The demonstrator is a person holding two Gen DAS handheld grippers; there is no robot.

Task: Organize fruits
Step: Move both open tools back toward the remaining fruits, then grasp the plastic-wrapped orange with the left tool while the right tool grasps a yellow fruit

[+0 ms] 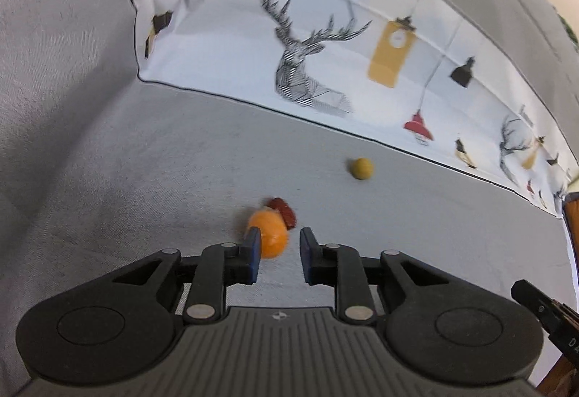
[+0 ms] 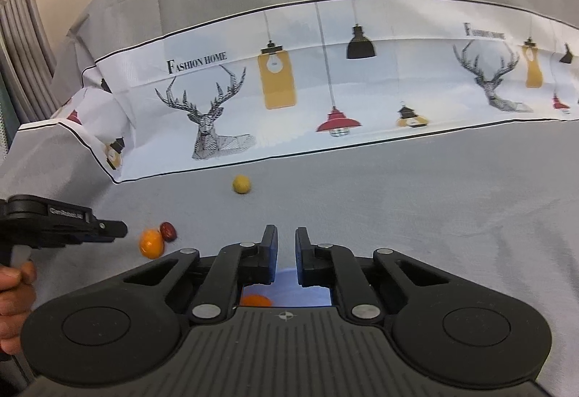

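A: Where do your claws stand against the small round orange fruit?

B: Your left claw hangs just over it, pads parted with a clear gap and nothing between them; the orange fruit lies on the grey bedspread just past the left pad, half hidden behind it. This view is blurred.

A: And what sits around that fruit?

B: A dark red oval fruit touches its far side. Farther off, toward the white printed fabric band with deer and lamps, a small mustard-yellow round fruit lies alone, well apart from the orange one.

A: Your right claw?

B: Your right claw is to the right of the orange fruit, its pads drawn nearly together on nothing. Beneath it you see a pale blue surface with another orange fruit on it. Your hand grips the left claw's handle.
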